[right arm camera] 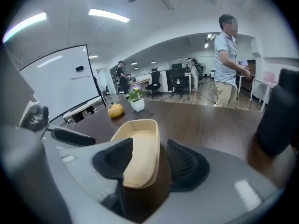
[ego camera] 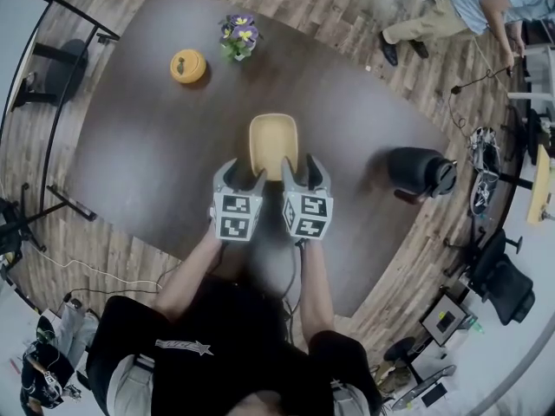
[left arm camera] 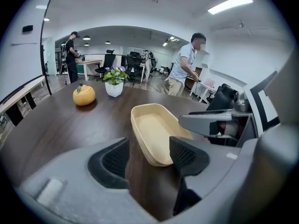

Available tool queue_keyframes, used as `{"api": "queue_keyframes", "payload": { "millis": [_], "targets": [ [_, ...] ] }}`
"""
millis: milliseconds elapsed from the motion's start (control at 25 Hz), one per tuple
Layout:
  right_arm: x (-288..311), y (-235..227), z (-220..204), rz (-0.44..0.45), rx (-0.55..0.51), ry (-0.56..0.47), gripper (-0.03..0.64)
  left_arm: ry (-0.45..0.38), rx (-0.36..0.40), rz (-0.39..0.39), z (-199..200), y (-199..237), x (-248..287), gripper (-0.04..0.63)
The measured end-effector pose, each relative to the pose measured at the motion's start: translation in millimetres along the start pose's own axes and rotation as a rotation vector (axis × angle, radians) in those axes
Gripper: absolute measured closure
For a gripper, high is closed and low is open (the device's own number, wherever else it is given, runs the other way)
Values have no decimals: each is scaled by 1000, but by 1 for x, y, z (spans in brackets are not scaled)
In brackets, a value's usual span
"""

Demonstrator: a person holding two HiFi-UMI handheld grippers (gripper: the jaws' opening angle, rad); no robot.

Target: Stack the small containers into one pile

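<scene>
Sitting well ahead-left of left gripper: orange jar, potted flowers. Lying right of right gripper: black cylinder.

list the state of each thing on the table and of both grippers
tan containers, nested in one pile, open side up, resting on the table
left gripper, open, the pile's near corner by its right jaw, not gripped
right gripper, open, the pile's near end between its jaws, not gripped
orange jar, upright, standing apart from the pile
potted plant, upright at the far edge
</scene>
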State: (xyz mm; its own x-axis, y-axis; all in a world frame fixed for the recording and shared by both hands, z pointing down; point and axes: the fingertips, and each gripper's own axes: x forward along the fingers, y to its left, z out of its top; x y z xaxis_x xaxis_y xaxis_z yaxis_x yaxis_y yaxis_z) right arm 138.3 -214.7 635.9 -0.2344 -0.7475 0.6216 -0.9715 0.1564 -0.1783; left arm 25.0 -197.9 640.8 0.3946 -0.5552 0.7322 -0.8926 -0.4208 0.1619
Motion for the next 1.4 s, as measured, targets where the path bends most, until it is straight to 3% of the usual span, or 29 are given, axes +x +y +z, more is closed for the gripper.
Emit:
{"api": "queue_keyframes", "payload": {
  "millis": [400, 920, 1120, 1280, 1400],
  "targets": [
    [-66, 7, 34, -32, -27, -122, 380, -172, 67, 15, 45, -2, -58, 318],
    [-218, 2, 68, -137, -70, -366, 381, -444, 265, -90, 88, -84, -170, 364],
    [-276, 1, 62, -174, -92, -451, 383, -517, 311, -147, 86, -117, -211, 424],
    [-314, 5, 46, -210, -117, -499, 424, -572, 338, -124, 74, -131, -237, 498],
    [-337, 8, 34, -247, -136, -535, 491, -580, 346, -112, 58, -139, -248, 537]
  ]
}}
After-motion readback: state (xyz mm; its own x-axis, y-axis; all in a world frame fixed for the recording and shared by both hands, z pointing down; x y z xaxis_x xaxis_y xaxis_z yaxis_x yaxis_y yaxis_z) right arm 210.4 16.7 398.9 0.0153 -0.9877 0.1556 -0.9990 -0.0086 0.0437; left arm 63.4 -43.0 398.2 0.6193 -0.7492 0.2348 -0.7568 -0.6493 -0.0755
